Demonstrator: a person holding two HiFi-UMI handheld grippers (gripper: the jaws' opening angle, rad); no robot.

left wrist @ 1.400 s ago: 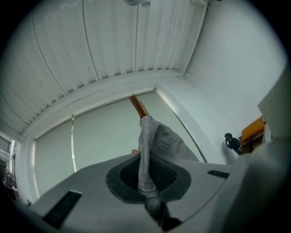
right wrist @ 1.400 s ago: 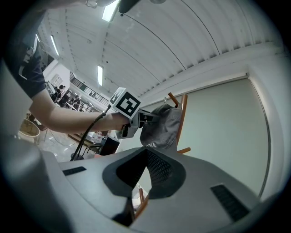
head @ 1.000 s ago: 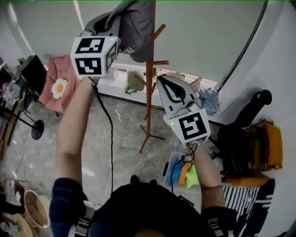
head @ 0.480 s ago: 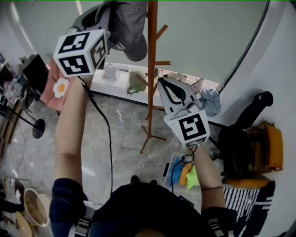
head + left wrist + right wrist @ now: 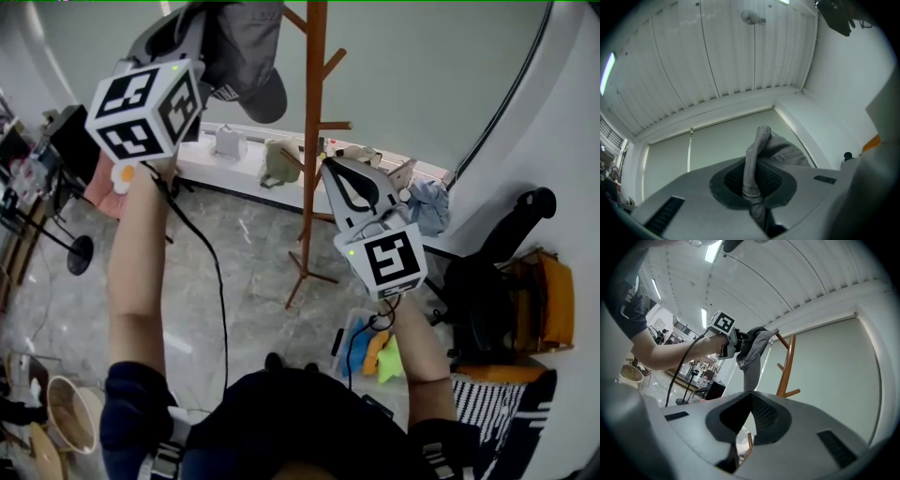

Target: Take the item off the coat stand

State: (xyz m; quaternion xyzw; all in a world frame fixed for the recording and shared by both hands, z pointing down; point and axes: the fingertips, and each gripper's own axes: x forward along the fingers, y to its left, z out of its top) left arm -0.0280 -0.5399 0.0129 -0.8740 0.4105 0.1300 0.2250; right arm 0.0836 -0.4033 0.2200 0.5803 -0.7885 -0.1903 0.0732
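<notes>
A grey cap (image 5: 246, 56) hangs from my left gripper (image 5: 208, 17), which is shut on the cap's fabric high at the upper left. In the left gripper view a fold of the cap (image 5: 753, 161) is pinched between the jaws of the left gripper (image 5: 752, 190). The cap hangs just left of the wooden coat stand (image 5: 314, 141) and apart from its pegs. My right gripper (image 5: 331, 167) is shut and empty, low beside the stand's pole. The right gripper view looks past the right gripper (image 5: 749, 397) to the cap (image 5: 752, 352), the left gripper (image 5: 729, 341) and the stand (image 5: 785, 366).
A low white ledge (image 5: 234, 173) with small items runs along the wall behind the stand. A black chair with orange cloth (image 5: 525, 281) is at the right. Coloured items (image 5: 377, 354) lie on the floor near my feet. A basket (image 5: 66, 417) sits bottom left.
My left gripper has carried the cap up and to the left, away from the stand's pole. The right gripper has stayed where it was.
</notes>
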